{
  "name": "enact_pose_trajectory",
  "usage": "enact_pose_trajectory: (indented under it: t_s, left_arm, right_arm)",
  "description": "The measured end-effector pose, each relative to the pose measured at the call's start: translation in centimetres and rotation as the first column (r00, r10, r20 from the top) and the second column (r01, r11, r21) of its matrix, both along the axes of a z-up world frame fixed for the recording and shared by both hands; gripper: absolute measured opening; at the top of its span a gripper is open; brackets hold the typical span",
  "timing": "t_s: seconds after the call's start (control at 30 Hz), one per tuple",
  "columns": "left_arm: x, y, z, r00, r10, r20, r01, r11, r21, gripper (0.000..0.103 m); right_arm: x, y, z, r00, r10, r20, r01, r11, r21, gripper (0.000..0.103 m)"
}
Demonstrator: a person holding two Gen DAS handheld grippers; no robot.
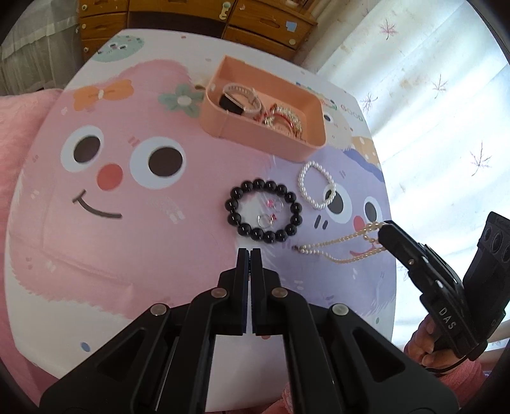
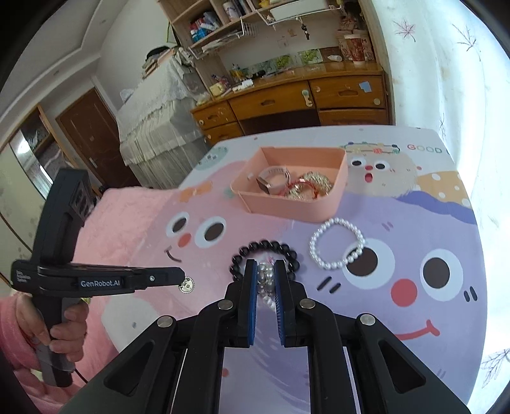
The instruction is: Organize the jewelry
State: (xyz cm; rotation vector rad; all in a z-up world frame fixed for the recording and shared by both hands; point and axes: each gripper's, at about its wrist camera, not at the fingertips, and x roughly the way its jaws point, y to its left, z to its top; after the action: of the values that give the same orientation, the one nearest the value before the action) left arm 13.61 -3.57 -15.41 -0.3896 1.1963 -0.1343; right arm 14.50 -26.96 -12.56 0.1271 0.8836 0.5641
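Wooden drawers (image 1: 261,28) and a pale leaf-print curtain (image 1: 430,95) back a table covered in a pink and lilac cartoon-face cloth (image 1: 127,207). From the left wrist camera, a peach plastic tray (image 1: 280,140) holds a watch and gold bangles; in front of it lie a black bead bracelet (image 1: 264,211) ringing two small rings, and a white pearl bracelet (image 1: 316,185) just beside it. The left gripper (image 1: 250,254) hovers over the cloth, fingers pressed together; whether anything sits between them I cannot tell here. The right gripper (image 1: 384,232) is pinching a long pearl necklace (image 1: 338,250) that trails onto the cloth.

From the right wrist camera, shelves and the drawers (image 2: 287,102) fill the background. Blue-padded fingers (image 2: 251,286) clamp the pearls. The left gripper (image 2: 182,276), held level in a hand (image 2: 63,328), grips a small round silver charm (image 2: 186,284).
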Motion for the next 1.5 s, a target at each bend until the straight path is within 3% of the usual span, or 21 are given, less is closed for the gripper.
enact_pose_trajectory:
  t_s: [0.2, 0.57, 0.87, 1.2, 1.5]
  left_arm:
    - [1.0, 1.6, 3.3, 0.997, -0.036, 0.070, 0.035, 0.999, 0.011, 0.000]
    - [4.3, 3.0, 7.3, 0.991, -0.106, 0.080, 0.106, 0.994, 0.006, 0.000]
    - [9.6, 3.6, 10.2, 0.972, -0.188, 0.142, 0.191, 0.982, -0.007, 0.000]
    - [16.2, 4.5, 9.7, 0.960, -0.191, 0.205, 0.202, 0.979, -0.034, 0.000]
    - [19.0, 4.3, 6.5, 0.964, -0.196, 0.181, 0.210, 0.976, -0.060, 0.000]
  right_arm:
    - [0.8, 0.7, 3.4, 0.998, -0.011, 0.065, 0.010, 1.000, 0.008, 0.010]
    - [2.7, 2.5, 8.4, 0.991, -0.051, 0.127, 0.050, 0.999, 0.012, 0.010]
    - [6.3, 3.6, 11.7, 0.980, -0.155, 0.126, 0.142, 0.984, 0.108, 0.010]
    - [10.2, 5.6, 11.0, 0.967, -0.212, 0.140, 0.194, 0.972, 0.130, 0.010]
    - [12.9, 7.3, 8.4, 0.965, -0.222, 0.137, 0.213, 0.974, 0.079, 0.010]
